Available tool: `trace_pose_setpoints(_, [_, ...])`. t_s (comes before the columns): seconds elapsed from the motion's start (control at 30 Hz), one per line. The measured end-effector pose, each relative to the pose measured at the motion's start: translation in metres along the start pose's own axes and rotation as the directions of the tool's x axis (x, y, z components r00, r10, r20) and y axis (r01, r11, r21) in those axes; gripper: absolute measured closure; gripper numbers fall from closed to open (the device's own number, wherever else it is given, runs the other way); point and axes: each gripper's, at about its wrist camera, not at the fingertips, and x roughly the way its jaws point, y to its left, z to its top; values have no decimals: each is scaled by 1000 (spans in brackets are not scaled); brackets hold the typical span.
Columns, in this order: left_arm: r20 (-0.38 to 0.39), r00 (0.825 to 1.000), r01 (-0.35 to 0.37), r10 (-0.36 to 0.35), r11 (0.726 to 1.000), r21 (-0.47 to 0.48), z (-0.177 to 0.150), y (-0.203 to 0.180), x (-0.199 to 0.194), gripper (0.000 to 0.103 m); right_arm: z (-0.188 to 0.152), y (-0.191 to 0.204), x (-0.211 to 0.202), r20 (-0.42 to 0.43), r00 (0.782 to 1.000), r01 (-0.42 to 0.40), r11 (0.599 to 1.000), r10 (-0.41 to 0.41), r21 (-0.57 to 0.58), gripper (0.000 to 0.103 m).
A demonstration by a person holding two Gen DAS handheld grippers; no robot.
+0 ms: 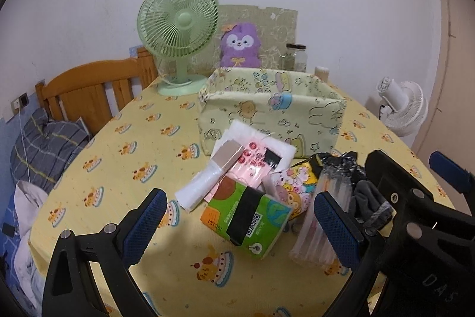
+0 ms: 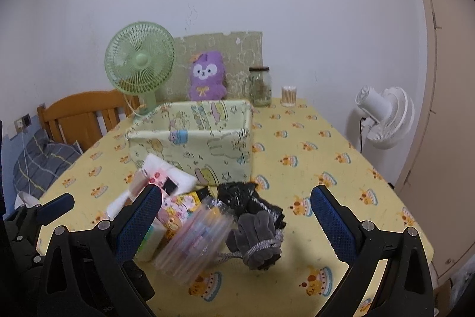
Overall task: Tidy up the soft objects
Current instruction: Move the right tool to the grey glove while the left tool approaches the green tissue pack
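Both grippers gape wide, holding nothing. Right gripper (image 2: 236,225) frames the grey knitted glove (image 2: 259,238) at lower centre; left gripper (image 1: 240,223) frames the green tissue pack (image 1: 246,220).

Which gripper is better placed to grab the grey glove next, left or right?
Right. The right gripper has open jaws with the grey glove lying between them. The left gripper is open over the green tissue pack, with the glove off to its right.
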Motion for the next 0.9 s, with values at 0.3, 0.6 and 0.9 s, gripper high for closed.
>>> trace_pose_setpoints(0.3, [-60, 998, -24, 24, 1000, 1, -8, -2, 24, 3, -12, -4, 26, -75, 996, 42, 999, -41, 9, 15])
trace_pose_setpoints(0.6, [-115, 992, -47, 49, 999, 20, -15, -7, 42, 4, -24, -15, 54, -189, 981, 57, 997, -46, 55, 26])
trace_pose_setpoints(0.9, [-132, 990, -51, 54, 998, 29, -17, -12, 48, 4, -30, -17, 62, -224, 973, 65, 996, -48, 65, 56])
